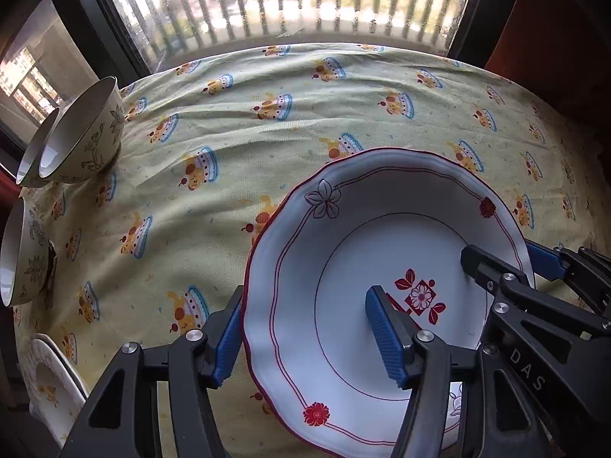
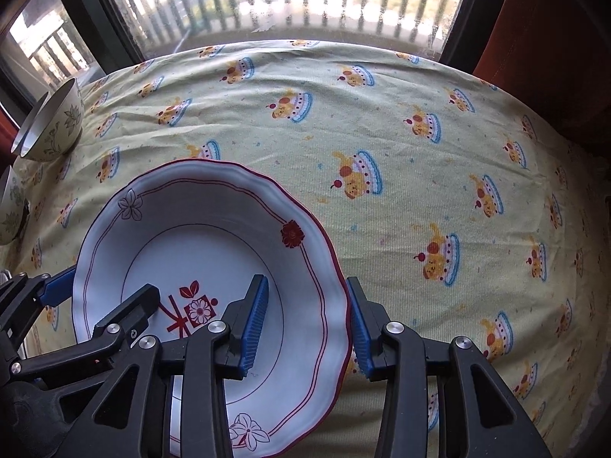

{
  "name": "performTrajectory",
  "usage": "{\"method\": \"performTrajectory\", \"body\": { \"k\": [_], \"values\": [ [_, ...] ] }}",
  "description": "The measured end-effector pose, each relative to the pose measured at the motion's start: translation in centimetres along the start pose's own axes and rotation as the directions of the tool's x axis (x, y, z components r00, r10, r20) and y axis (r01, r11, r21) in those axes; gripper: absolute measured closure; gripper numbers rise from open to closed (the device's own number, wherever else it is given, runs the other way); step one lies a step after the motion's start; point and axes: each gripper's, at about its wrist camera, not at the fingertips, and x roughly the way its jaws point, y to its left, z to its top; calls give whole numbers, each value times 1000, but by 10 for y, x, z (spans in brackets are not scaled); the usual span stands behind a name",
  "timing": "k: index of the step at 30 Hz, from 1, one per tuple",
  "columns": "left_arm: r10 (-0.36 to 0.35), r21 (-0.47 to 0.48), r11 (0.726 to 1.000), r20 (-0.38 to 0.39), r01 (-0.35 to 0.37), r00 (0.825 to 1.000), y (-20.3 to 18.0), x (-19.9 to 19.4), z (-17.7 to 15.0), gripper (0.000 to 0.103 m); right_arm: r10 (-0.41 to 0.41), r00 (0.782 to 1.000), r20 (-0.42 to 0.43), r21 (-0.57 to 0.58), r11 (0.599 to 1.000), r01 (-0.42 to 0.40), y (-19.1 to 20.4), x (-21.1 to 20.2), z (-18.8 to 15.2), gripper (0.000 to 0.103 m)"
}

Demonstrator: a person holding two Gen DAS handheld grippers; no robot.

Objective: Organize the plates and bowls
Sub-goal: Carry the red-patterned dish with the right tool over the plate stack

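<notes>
**Both grippers straddled the rim of 1 plate**

A white plate point(image 1: 355, 267) with a scalloped red edge and a red floral motif at its centre sat tilted above the worktop point(image 1: 267, 122), which was covered by a pale yellow cloth printed with cartoon cakes. The left gripper point(image 1: 305, 336) straddled the plate's left rim, 1 blue-padded finger outside the edge and the other over the plate's well; its jaws stood wide, and whether the pads pressed the rim could not be told. The right gripper point(image 2: 309, 328) straddled the opposite rim the same way, 1 blue pad inside the plate and 1 just outside the edge, again spread apart with contact unclear. Each gripper showed in the other's view at the far side of the plate.

In the left wrist view, 2 nested cream bowls point(image 1: 80, 133) with leaf drawings stood at the far left of the worktop, near the window point(image 1: 290, 0). A third bowl point(image 1: 23, 252) of the same pattern stood nearer along the left edge, apart from the nested pair. Lower left, a stack of white plates point(image 1: 53, 385) lay at the worktop's edge. A second plate edge showed under the held plate's near side, though how they met was unclear.
</notes>
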Motion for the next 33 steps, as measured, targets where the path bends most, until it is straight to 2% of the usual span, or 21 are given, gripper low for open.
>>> {"method": "performTrajectory", "body": {
  "k": [9, 15, 25, 33],
  "values": [
    [-9, 19, 1000, 64, 8, 998, 3, -39, -13, 40, -18, 999, 46, 33, 999, 17, 6, -44, -19, 58],
    [-20, 20, 1000, 102, 18, 995, 21, -66, -29, 40, -33, 996, 83, 37, 999, 30, 25, -75, -33, 58],
    [-48, 36, 998, 135, 43, 990, 69, -98, -58, 40, -66, 992, 111, 60, 996, 60, 79, -114, -60, 58],
    [-56, 46, 998, 138, 50, 989, 116, -110, -84, 41, -77, 991, 109, 75, 995, 69, 133, -125, -78, 58]
  ]
}}
